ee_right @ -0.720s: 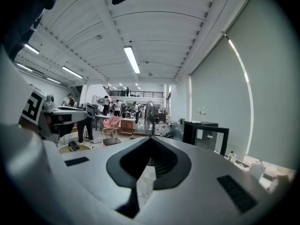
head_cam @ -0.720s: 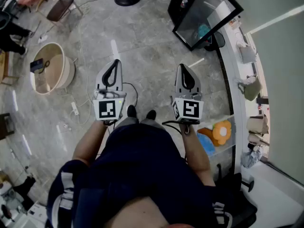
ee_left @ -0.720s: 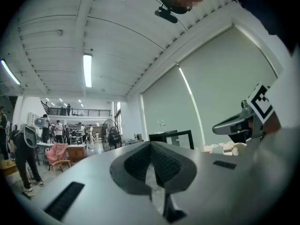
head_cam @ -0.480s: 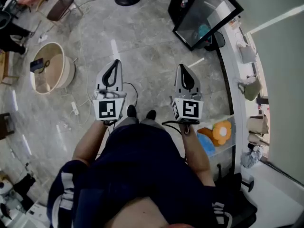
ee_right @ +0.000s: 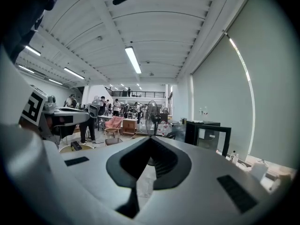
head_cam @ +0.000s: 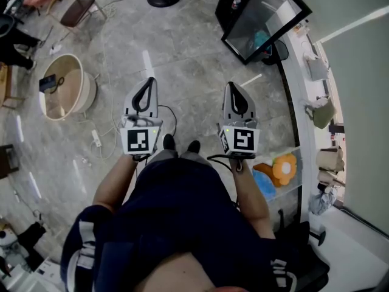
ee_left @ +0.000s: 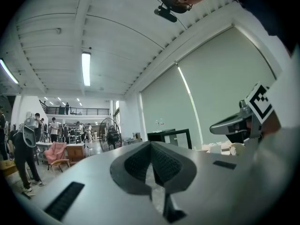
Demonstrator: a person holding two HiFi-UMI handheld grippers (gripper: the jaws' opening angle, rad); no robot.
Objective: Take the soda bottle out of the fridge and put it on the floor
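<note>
A black mini fridge (head_cam: pixel 261 18) with a glass door stands on the floor ahead and to the right; it also shows far off as the fridge (ee_left: pixel 169 138) and the fridge (ee_right: pixel 207 135) in the two gripper views. I cannot make out a soda bottle behind the glass. My left gripper (head_cam: pixel 148 80) and right gripper (head_cam: pixel 234 86) are held level side by side over the grey floor, well short of the fridge. The left gripper (ee_left: pixel 151 144) and the right gripper (ee_right: pixel 151 139) each show their jaws pressed together with nothing between them.
A round beige tub (head_cam: pixel 78 90) sits on the floor to the left, a power strip (head_cam: pixel 95 140) and cable near it. A white counter (head_cam: pixel 296 96) runs along the right, with plush toys (head_cam: pixel 276 172) on its shelf. A standing fan (ee_right: pixel 152 111) and people are farther off.
</note>
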